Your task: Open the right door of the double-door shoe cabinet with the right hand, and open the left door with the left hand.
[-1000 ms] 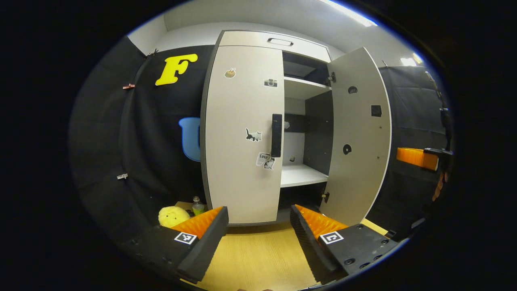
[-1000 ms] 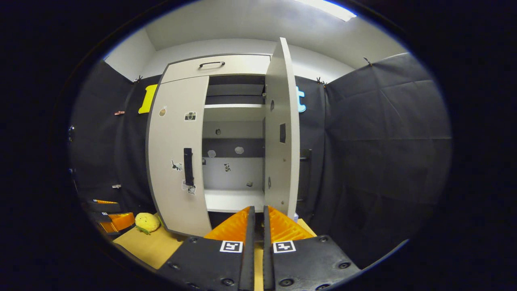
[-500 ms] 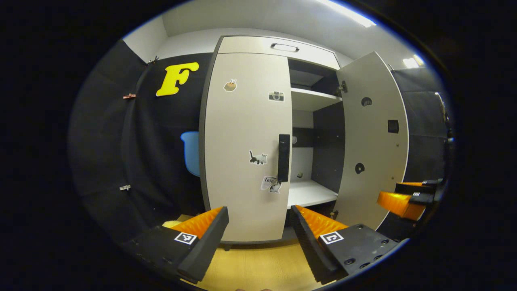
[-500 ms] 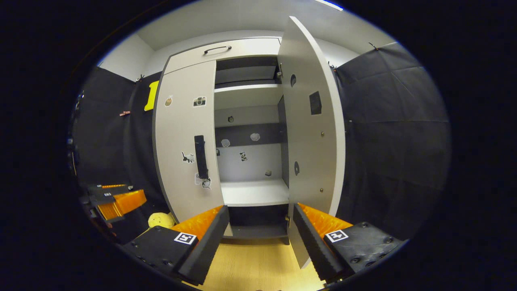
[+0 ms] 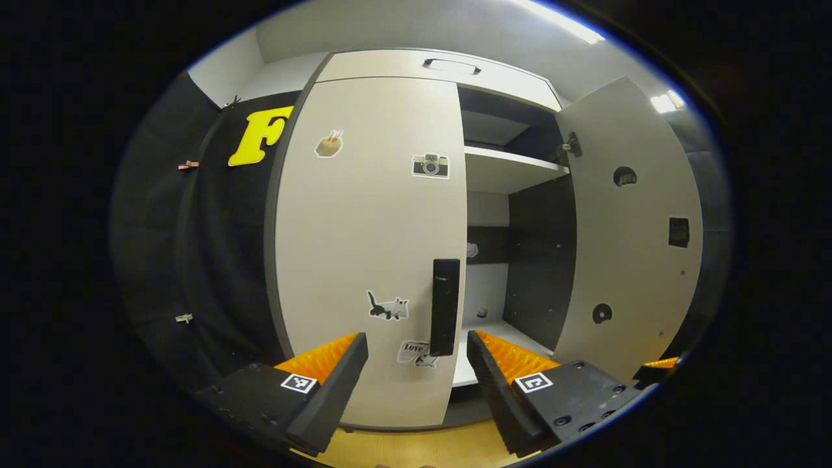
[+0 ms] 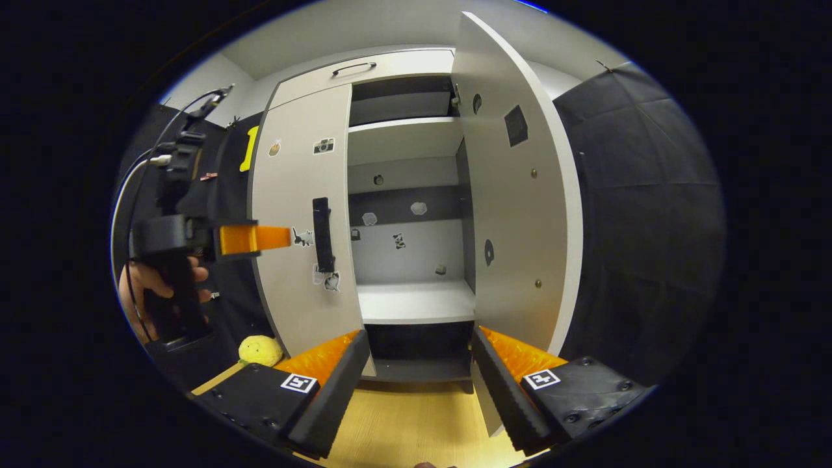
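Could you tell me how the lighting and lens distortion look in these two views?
Left gripper view: a ceiling light glares at top right, and the closed left door bulges from the fisheye. Right gripper view: the open right door bows, and the cabinet's lowest bay is in deep shadow.

Shoe cabinet point(image 6: 403, 71): tall, pale grey, dark interior, stands on wooden floor. Right door point(image 6: 520, 214) swung wide open, inner face showing. Left door point(image 5: 370, 247) shut, stickers on front, black vertical handle point(image 5: 445, 307) near inner edge. White shelf point(image 6: 416, 302) bare.
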The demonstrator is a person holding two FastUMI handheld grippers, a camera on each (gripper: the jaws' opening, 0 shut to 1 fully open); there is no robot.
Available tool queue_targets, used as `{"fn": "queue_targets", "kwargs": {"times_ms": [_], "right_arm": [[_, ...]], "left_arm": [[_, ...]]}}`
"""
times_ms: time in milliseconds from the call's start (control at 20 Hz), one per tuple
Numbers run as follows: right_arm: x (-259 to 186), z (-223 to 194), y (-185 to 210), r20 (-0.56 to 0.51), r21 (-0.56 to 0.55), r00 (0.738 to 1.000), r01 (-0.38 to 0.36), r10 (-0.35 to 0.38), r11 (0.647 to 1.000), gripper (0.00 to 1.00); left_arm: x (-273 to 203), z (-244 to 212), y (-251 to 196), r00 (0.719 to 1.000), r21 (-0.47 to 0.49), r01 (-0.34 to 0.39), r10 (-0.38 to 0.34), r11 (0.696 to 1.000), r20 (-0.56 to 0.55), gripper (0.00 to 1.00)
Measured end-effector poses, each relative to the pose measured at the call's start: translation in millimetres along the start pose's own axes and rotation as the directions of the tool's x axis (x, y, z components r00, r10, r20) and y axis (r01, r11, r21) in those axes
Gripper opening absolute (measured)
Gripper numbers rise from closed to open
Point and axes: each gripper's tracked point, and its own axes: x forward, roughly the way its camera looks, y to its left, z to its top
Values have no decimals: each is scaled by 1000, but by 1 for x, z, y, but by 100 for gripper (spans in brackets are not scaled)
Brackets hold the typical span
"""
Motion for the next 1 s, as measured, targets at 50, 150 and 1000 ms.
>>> {"fn": "queue_targets", "kwargs": {"times_ms": [50,150,1000], "right_arm": [[0,-4,0,-7,-5,1000,-13,13,1000,99],[2,-11,-3,-14,-24,999,-33,33,999,100],[10,-29,-17,-32,-13,994,-103,103,995,99]], "left_arm": [[12,2,-3,1000,-6,2,-2,1000,-7,95],[33,7,-7,1000,-8,3,-3,1000,-7,95],[98,13,-20,997,11,-70,71,997,-20,36]]}}
